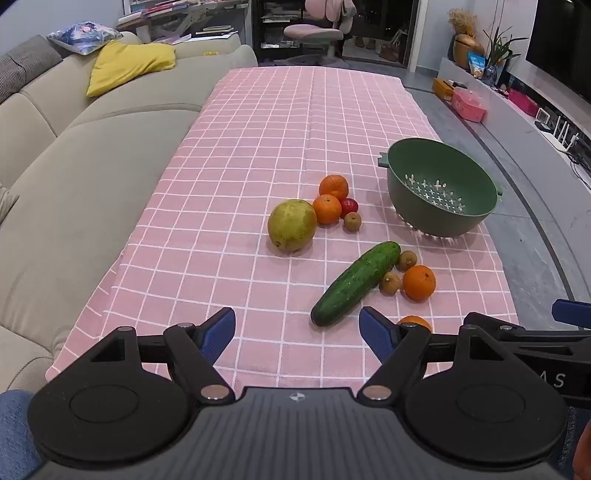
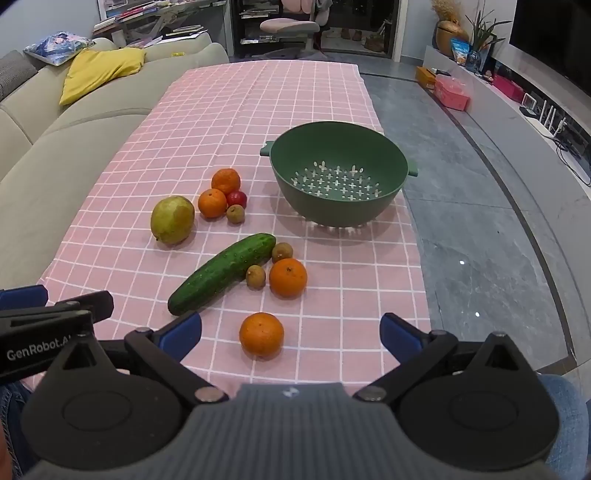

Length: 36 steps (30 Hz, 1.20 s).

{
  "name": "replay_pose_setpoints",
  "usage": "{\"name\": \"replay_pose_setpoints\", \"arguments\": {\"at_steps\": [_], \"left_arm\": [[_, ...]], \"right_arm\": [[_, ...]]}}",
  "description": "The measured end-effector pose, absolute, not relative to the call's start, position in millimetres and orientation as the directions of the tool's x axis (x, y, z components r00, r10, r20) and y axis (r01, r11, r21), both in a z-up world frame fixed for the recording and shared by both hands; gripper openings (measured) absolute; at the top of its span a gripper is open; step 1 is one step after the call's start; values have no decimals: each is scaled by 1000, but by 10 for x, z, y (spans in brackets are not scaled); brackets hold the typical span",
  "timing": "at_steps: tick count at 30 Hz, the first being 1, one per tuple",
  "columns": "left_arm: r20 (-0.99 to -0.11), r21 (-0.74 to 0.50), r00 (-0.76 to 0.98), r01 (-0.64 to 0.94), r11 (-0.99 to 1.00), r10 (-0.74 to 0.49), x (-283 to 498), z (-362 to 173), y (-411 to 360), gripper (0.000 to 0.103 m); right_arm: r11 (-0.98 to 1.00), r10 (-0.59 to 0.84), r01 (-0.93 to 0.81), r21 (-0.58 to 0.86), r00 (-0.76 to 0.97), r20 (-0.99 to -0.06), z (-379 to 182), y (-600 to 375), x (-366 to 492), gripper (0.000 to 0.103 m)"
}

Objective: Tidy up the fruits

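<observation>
A green colander (image 2: 338, 173) (image 1: 441, 188) stands empty at the right of a pink checked cloth (image 2: 229, 122) (image 1: 266, 129). Left of it lie a yellow-green pear (image 2: 172, 219) (image 1: 291, 225), two oranges (image 2: 225, 181) (image 2: 212, 202), a small red fruit (image 2: 236, 198) and a brown longan (image 2: 235, 214). Nearer lie a cucumber (image 2: 221, 273) (image 1: 355, 283), two more longans (image 2: 282, 252) (image 2: 256, 276) and an orange (image 2: 288, 277) (image 1: 419, 282). Another orange (image 2: 261, 334) sits closest. My right gripper (image 2: 291, 332) hangs open just short of it. My left gripper (image 1: 297, 334) is open over bare cloth near the cucumber's end.
A beige sofa (image 1: 74, 155) with a yellow cushion (image 1: 129, 62) runs along the table's left side. Grey floor (image 2: 480, 240) lies to the right, with a low shelf of boxes and plants (image 2: 461, 74) beyond. An office chair (image 1: 314, 33) stands behind the table's far end.
</observation>
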<state>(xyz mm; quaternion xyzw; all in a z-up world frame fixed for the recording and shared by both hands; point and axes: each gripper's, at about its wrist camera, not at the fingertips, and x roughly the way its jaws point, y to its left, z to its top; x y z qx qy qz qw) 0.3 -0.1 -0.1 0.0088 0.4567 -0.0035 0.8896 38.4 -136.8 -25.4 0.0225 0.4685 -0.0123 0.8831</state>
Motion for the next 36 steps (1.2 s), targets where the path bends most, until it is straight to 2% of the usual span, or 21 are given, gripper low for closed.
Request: {"name": "replay_pose_setpoints", "arguments": {"at_steps": [36], "left_arm": [[-825, -7, 564, 5, 1000, -8, -13, -69, 42, 89]], "right_arm": [[999, -33, 36, -16, 546, -837, -266, -1311, 390, 99]]}}
